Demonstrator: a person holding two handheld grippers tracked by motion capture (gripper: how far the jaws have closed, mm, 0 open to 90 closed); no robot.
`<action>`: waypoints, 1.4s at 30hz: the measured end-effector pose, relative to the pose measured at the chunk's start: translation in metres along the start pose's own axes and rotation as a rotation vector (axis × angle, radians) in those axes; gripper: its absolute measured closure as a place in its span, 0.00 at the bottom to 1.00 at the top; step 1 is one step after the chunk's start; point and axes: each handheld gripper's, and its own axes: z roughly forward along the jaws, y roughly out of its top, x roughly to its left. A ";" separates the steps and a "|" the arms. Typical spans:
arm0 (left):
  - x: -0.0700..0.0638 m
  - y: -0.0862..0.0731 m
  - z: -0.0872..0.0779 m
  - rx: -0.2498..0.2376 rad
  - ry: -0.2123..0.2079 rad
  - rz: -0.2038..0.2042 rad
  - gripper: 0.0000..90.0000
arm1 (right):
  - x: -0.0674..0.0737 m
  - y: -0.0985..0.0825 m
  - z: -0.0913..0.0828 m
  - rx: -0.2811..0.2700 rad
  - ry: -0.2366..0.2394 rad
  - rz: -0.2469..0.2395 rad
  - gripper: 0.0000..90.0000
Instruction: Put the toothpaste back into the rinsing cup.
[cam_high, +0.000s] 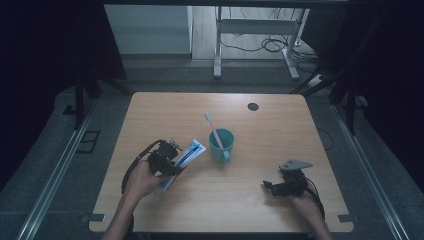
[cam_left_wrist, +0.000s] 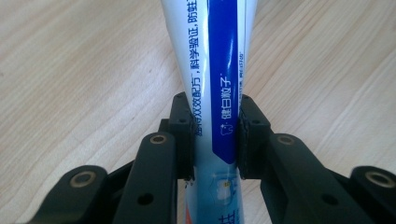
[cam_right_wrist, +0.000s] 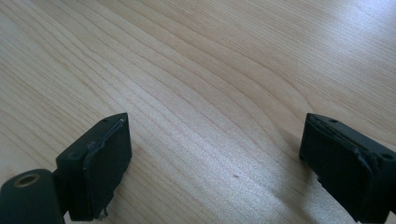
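High view overhead, facing forward-down; both claw views close, low over same wooden table (cam_high: 260, 195).

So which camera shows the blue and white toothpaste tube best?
The left gripper view: the blue and white toothpaste tube is close up, print readable, clamped in the left tool. The high view shows it small, beside the teal cup. The right gripper view looks at wooden table.

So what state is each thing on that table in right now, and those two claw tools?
Toothpaste tube: clamped between the left claw's pads, cap end pointing toward the cup.
Left gripper: shut on the tube.
Right gripper: jaws wide open, nothing between them, low over the table.
Cup: upright, standing on the table.
Toothbrush: standing in the cup, leaning, brush head up.
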 end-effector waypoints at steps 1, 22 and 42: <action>-0.002 0.000 -0.002 -0.012 -0.004 0.000 0.80 | 0.000 0.000 0.000 0.000 0.000 -0.002 0.10; -0.017 0.008 -0.027 -0.233 0.008 0.046 0.81 | 0.000 0.000 0.000 0.000 0.000 -0.001 0.10; -0.020 0.034 -0.034 -0.346 0.029 0.051 0.81 | 0.000 0.000 0.000 0.002 0.002 0.000 0.10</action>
